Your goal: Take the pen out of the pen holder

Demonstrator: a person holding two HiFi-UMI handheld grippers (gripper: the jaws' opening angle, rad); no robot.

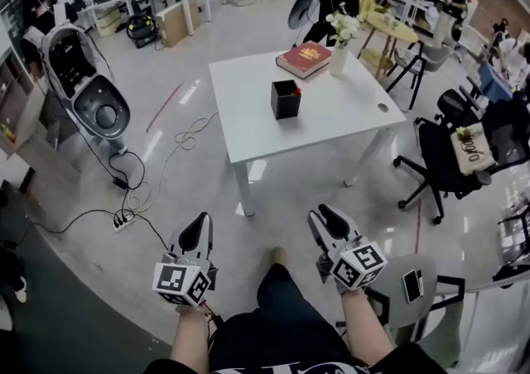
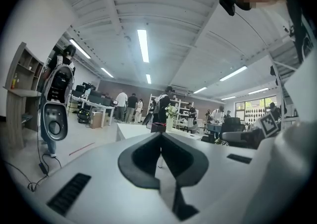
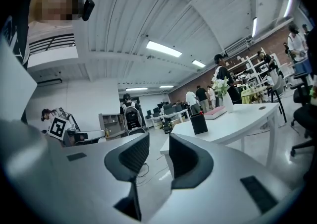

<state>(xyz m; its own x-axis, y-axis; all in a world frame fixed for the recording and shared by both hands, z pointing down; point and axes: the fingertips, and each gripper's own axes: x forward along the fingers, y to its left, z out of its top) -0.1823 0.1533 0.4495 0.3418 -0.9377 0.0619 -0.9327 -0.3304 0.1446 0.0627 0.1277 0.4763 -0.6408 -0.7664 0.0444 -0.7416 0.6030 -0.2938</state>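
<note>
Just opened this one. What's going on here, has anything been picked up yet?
A person holds a gripper in each hand and stands some way short of the white table. The black pen holder stands on it with a red-topped pen inside, untouched. The left gripper is shut on nothing. The right gripper has its jaws apart with nothing between them. Nothing has been picked up yet.

Black pen holder (image 1: 285, 99), white table (image 1: 331, 116), red book (image 1: 303, 59); pen (image 1: 297, 92) apparently red.
</note>
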